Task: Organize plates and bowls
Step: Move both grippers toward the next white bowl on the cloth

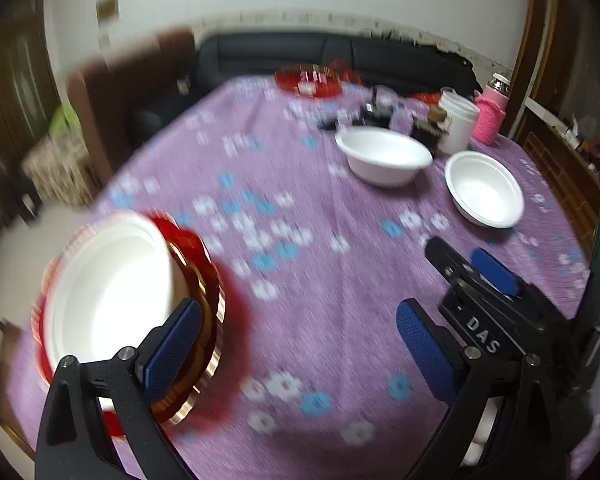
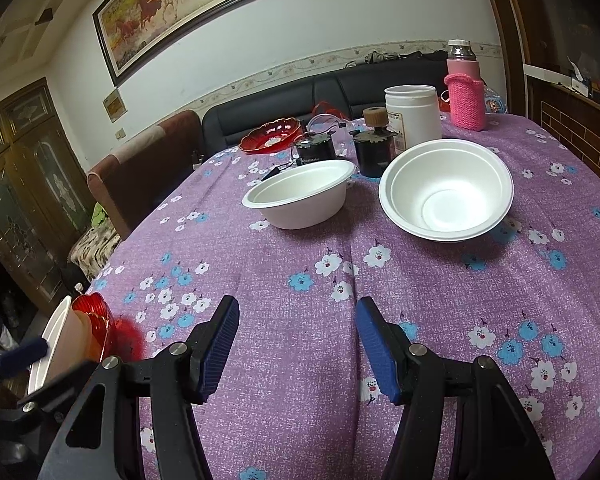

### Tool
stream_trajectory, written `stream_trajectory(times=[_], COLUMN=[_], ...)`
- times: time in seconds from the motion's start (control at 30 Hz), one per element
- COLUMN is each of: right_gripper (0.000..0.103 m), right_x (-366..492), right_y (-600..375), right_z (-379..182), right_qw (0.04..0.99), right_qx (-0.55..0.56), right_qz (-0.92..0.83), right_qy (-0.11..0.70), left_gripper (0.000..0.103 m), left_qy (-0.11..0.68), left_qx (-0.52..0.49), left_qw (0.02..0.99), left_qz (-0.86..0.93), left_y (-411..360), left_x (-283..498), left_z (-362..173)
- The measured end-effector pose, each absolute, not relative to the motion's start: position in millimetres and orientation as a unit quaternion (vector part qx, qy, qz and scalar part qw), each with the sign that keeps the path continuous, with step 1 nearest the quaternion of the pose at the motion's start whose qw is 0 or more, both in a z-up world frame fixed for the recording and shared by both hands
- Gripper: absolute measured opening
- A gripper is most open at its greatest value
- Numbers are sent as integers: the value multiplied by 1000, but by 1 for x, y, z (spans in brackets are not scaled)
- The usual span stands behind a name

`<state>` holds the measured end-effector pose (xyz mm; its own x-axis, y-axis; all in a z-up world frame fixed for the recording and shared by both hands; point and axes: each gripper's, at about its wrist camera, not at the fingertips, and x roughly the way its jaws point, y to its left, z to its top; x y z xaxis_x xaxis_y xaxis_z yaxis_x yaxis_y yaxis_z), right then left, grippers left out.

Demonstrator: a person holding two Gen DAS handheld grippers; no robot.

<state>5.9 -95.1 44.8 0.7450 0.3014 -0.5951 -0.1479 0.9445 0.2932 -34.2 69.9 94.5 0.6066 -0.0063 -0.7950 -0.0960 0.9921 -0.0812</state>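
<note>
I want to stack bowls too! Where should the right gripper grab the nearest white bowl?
Probably by the bowl's near rim, coming from the right gripper's side: one finger inside, one outside. It sits upright, its thin lip facing the open jaws, nothing between.

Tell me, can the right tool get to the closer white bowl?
Probably yes. The right tool is open and empty, and only bare purple cloth lies between it and the bowl. Nothing blocks the way, though it would need to move forward first.
</note>
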Motion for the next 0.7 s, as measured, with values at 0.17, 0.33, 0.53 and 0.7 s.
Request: stream_trajectory(times=[0.17,0.33,0.53,0.7], right_gripper=[65,65,65,65], right_x=[6,-1,-10,-11], right_y=[-91,-84,-96,-121], right_z=[39,42,64,87], right_qw=[928,940,946,950], right_qx=[101,69,65,60], right_qz=[116,106,97,81], right_qy=[339,316,302,295], left_gripper=[98,98,98,98], left_qy=[431,326,323,336], left_qx=[-100,-74,-84,-98], left_qw=[897,941,942,937], left_qz=[-3,47,31,16], left_y=[78,90,110,109], left_x=[-52,-89,-92,-85], left_z=[98,139,157,158])
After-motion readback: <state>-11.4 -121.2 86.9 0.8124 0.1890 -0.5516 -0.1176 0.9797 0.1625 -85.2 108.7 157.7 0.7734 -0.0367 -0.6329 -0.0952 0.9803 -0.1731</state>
